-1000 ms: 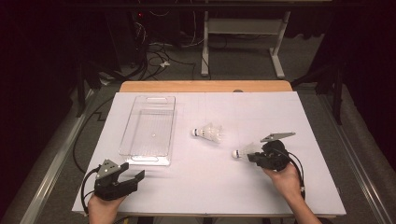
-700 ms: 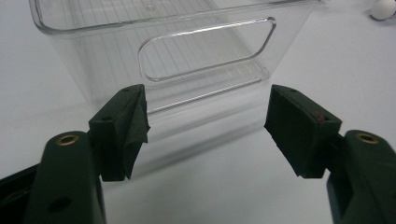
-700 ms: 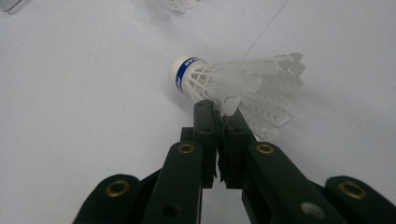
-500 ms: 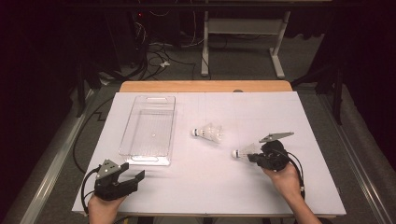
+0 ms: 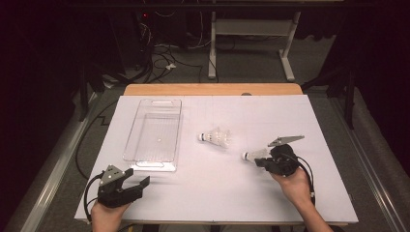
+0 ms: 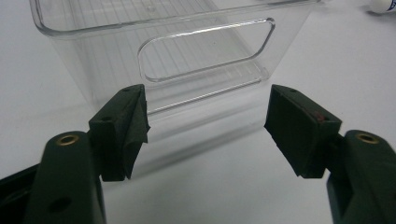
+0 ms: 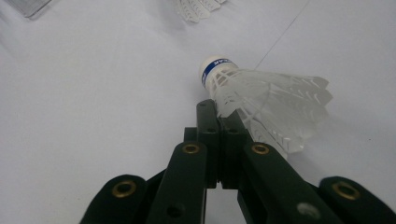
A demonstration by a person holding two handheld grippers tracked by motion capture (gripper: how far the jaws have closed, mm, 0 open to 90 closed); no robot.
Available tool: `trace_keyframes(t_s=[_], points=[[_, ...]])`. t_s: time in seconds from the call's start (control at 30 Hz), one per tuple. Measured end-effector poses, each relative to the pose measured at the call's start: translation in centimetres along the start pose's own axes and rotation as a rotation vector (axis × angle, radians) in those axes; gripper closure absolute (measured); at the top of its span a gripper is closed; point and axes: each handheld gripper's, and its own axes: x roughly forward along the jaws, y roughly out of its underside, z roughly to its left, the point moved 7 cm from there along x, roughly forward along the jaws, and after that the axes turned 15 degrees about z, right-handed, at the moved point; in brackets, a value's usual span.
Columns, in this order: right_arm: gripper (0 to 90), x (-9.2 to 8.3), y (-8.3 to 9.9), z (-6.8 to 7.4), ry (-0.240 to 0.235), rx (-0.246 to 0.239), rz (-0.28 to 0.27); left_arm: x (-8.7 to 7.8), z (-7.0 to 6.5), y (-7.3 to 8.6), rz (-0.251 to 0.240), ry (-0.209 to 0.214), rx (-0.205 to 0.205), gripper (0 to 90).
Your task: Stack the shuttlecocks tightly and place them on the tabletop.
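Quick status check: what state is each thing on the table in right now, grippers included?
Left gripper: open, nothing between the jaws, facing the bin's near end.
Right gripper: shut on the skirt edge of the near shuttlecock.
Near shuttlecock: lying on its side, pinched by its skirt.
Far shuttlecock: lying on its side, free.
Bin: upright, empty.

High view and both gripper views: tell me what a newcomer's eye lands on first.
First, the right gripper at the table's right, its jaws shut on the skirt of a white shuttlecock. Next, a second shuttlecock lying loose at mid-table, and the clear plastic bin to its left. The left gripper waits open near the bin's front end, holding nothing.
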Motion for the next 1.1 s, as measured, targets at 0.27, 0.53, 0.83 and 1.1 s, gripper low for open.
trace_keyframes(t_s=[0.27,0.53,0.83,1.1], points=[[90.0,-0.5,-0.3,0.0,-0.005,0.002,-0.02,0.0,0.0,0.0,-0.002,0.0,0.001,30.9],[90.0,-0.7,-0.9,0.2,-0.003,-0.01,-0.032,0.0,0.0,0.0,-0.003,0.0,-0.001,30.8],[90.0,-0.8,-1.6,0.5,-0.008,-0.016,-0.04,0.0,0.0,0.0,-0.003,-0.001,0.002,30.9],[90.0,-0.6,-2.3,0.4,-0.016,-0.012,-0.049,0.0,0.1,0.0,-0.001,-0.001,0.002,30.9]])
